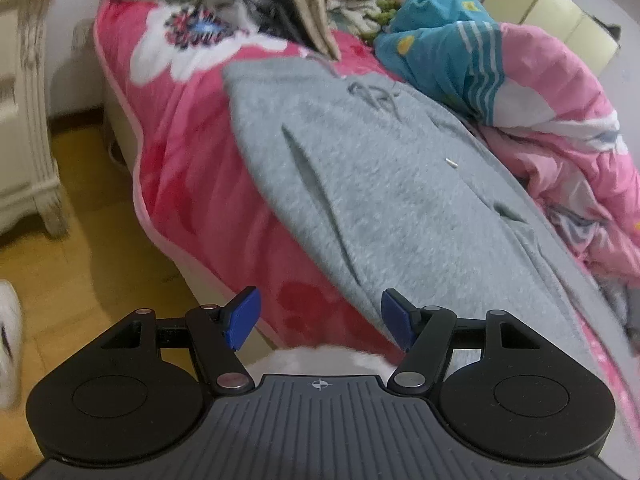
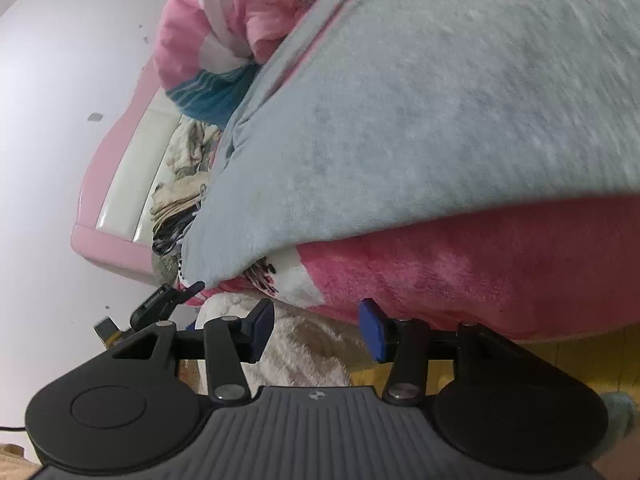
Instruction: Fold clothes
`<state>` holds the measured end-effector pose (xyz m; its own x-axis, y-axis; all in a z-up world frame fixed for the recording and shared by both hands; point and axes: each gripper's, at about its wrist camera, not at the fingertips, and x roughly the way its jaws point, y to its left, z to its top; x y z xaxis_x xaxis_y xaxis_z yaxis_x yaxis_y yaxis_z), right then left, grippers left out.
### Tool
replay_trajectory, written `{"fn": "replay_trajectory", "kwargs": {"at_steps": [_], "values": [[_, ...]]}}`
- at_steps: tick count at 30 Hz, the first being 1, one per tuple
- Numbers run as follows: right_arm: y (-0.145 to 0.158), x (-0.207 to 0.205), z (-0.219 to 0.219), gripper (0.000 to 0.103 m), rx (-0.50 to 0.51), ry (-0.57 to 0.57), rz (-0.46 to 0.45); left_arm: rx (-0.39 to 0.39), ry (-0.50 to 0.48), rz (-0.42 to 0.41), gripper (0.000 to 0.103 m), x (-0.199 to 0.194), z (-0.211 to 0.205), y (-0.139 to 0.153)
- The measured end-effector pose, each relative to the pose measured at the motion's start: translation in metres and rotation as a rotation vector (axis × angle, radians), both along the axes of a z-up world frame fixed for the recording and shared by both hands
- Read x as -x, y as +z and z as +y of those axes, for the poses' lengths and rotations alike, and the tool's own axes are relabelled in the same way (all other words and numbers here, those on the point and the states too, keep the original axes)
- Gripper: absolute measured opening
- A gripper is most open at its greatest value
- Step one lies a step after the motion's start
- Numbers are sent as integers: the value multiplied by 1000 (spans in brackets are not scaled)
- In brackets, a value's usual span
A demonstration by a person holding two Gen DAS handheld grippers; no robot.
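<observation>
Grey fleece garment [image 1: 380,184] spread flat on bed, fuzzy nap, long narrow shape running diagonally w/ lengthwise crease; dark printed mark near far end, tiny white fleck mid-panel. Lies on plush pink blanket [image 1: 188,168] w/ big white flower print, edge draping over bed side toward yellow wood floor [image 1: 80,248]. Same garment [image 2: 440,112] in right wrist view: rounded soft edge overhanging pink blanket [image 2: 500,264], view rolled sideways.

Left gripper [image 1: 319,318]: jaws spread wide, blue pads [image 1: 244,316] apart, nothing between; hovers at near end of garment, right pad over grey hem, left pad over pink blanket. No contact clear.

Right gripper [image 2: 318,330]: jaws also parted, blue pads [image 2: 372,330] empty, low beside bed edge, just under blanket overhang, apart from grey fabric. White shaggy fabric [image 2: 296,344] behind the pads.

Far side of bed: crumpled pink-and-teal quilt [image 1: 520,88], puffy, striped; person lying under it at head end. Pile of beige and dark striped clothes [image 1: 300,4] past garment's far end. Cream carved nightstand [image 1: 24,120] at left, on floor.
</observation>
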<state>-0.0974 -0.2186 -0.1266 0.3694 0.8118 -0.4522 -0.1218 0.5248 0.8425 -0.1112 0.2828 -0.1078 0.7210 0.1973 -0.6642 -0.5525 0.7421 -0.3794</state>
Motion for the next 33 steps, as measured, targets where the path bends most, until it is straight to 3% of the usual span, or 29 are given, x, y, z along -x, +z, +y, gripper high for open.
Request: {"fn": "replay_trajectory", "kwargs": {"at_steps": [4,6,8,11,14,15,20,25,33], "values": [[39,0,21,50,89,44,-183,-96,-43,19,73,-11,-14,16],[62,-5,26,50,161,16,-298,-149,-60,24,77,-18,-22,23],[75,-14,26,50,217,-41,-353,-189,-75,24,80,-23,-30,27],[70,-34,25,50,264,-152,-326,-208,-95,26,89,-30,-38,29],[42,-44,28,47,258,-161,-218,-208,-112,40,94,-36,-43,26],[37,-38,29,46,258,-160,-223,-208,-117,47,95,-38,-44,25],[40,-11,51,46,184,35,-262,-209,-120,70,96,-43,-46,22],[45,-6,67,47,241,78,-310,-202,-111,82,97,-43,-46,19],[36,-5,72,49,238,105,-223,-198,-103,97,98,-44,-43,16]]}}
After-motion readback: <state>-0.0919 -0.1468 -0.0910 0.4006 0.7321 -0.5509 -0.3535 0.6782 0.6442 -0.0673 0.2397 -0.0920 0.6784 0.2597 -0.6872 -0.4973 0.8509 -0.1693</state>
